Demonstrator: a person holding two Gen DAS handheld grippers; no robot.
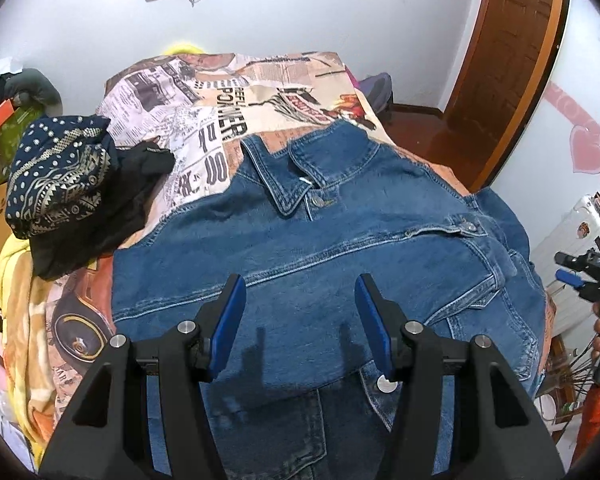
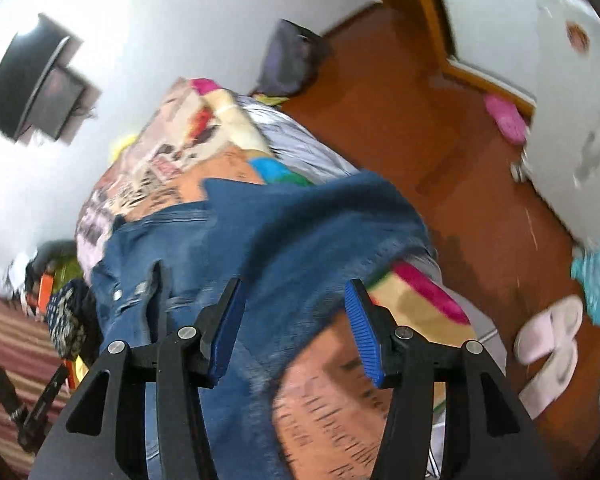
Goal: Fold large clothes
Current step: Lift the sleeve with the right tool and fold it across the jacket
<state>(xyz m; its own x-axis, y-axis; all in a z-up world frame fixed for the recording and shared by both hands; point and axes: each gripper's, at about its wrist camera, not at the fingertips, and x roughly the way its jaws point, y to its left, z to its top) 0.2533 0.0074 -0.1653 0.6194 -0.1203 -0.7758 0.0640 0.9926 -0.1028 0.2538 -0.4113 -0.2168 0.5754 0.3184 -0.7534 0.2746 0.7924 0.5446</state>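
Blue denim jacket (image 1: 300, 240) was coarse matt cloth with shiny metal buttons, bed cover (image 1: 204, 120) printed soft fabric, door (image 1: 512, 52) glossy wood.

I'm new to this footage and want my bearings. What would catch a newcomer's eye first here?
The blue denim jacket dominates, spread collar-up across the bed's newspaper-print blanket, with the open left gripper hovering over its lower half. To the left sits a heap of dark clothes topped by a navy white-patterned garment. In the right wrist view the open right gripper hangs above the jacket's edge by the orange-brown floor.
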